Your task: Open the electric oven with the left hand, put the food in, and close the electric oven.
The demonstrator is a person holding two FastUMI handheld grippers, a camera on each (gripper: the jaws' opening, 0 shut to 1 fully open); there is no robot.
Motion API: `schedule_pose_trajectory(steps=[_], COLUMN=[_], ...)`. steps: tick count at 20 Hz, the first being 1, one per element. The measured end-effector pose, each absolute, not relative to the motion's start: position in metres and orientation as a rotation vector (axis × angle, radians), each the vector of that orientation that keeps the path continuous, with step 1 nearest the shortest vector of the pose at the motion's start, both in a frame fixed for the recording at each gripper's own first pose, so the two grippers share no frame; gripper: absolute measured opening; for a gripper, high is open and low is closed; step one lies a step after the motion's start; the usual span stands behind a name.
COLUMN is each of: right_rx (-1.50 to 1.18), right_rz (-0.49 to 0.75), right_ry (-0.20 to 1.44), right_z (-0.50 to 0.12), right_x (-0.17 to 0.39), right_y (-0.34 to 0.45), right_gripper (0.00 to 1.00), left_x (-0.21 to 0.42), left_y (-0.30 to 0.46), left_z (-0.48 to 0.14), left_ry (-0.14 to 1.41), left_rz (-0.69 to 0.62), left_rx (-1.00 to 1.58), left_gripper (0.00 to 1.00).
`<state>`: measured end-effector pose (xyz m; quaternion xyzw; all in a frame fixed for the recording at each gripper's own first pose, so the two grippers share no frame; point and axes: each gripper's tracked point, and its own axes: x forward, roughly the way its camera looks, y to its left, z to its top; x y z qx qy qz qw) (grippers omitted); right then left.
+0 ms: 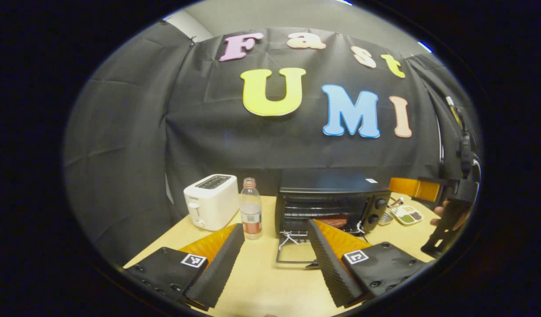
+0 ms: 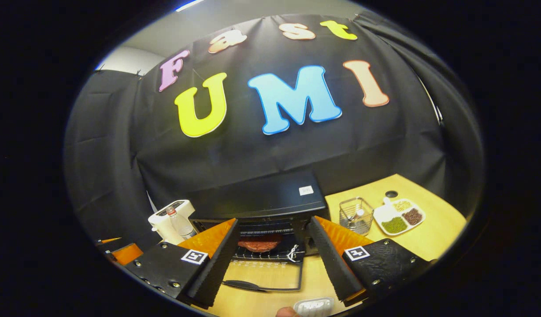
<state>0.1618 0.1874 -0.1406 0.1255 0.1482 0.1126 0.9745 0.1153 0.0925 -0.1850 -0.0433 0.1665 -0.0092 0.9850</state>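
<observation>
Oven first: the electric oven [image 1: 330, 202] is a black box with a flat dark top, and it stands on the counter [image 1: 261, 281] toward the back, against the cloth wall, straight ahead of both grippers. In the left gripper view the left gripper [image 1: 275, 255] shows its two fingers spread wide apart with nothing between them, low over the bare counter in front of the oven. In the right gripper view the right gripper [image 2: 275, 259] likewise has its fingers parted and empty, pointed at the oven's mouth. Between those fingers the oven door [image 2: 266, 277] lies folded down flat, its glass pane framed in dark metal with the handle at the near edge. Inside, on the wire rack, sits one reddish-brown piece of food [image 2: 258, 243]. Two round knobs [image 1: 378, 210] sit one above the other on the oven's right-hand panel. Beside the oven's left flank stands one clear bottle [image 1: 251, 215] with a red-and-white label, upright, and just left of it one white toaster [image 1: 211, 201]. On the other side of the oven stand one small wire basket [image 2: 355, 215] and, near it, one white divided dish [image 2: 399, 216] with three compartments holding green, dark and pale contents. At the far right of the left gripper view a hand [image 1: 439, 211] holds the other gripper, well apart from the oven
</observation>
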Motion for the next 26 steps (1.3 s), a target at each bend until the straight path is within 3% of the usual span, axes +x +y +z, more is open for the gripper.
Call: schedule_pose_trajectory(steps=[2,3,5,6,7,9,10,26], right_rx=[0.226,0.211,0.18,0.16,0.139,0.106,0.097,0.064], right_rz=[0.215,0.203,0.187,0.176,0.169,0.152,0.141,-0.083], right_ry=[0.278,0.264,0.23,0.216,0.205,0.186,0.181,0.187], right_z=[-0.13,-0.124,-0.112,-0.107,-0.104,-0.098,-0.096,-0.093], right_x=[0.153,0.148,0.138,0.134,0.129,0.12,0.117,0.069], right_y=[0.171,0.162,0.147,0.139,0.132,0.12,0.113,0.027], right_gripper=[0.97,0.97,0.97,0.97,0.97,0.97,0.97,0.97], left_x=[0.115,0.115,0.113,0.114,0.114,0.113,0.112,0.113], left_y=[0.077,0.069,0.055,0.048,0.041,0.027,0.02,-0.051], left_z=[-0.192,-0.197,-0.21,-0.217,-0.221,-0.234,-0.241,-0.372], left_ry=[0.35,0.359,0.388,0.399,0.41,0.439,0.456,0.773], left_rz=[-0.04,-0.052,-0.074,-0.084,-0.096,-0.123,-0.137,-0.248], left_rx=[-0.091,-0.094,-0.095,-0.096,-0.096,-0.09,-0.086,-0.101], left_gripper=[1.0,0.91,1.0,0.97,1.0,0.91,0.97,0.98])
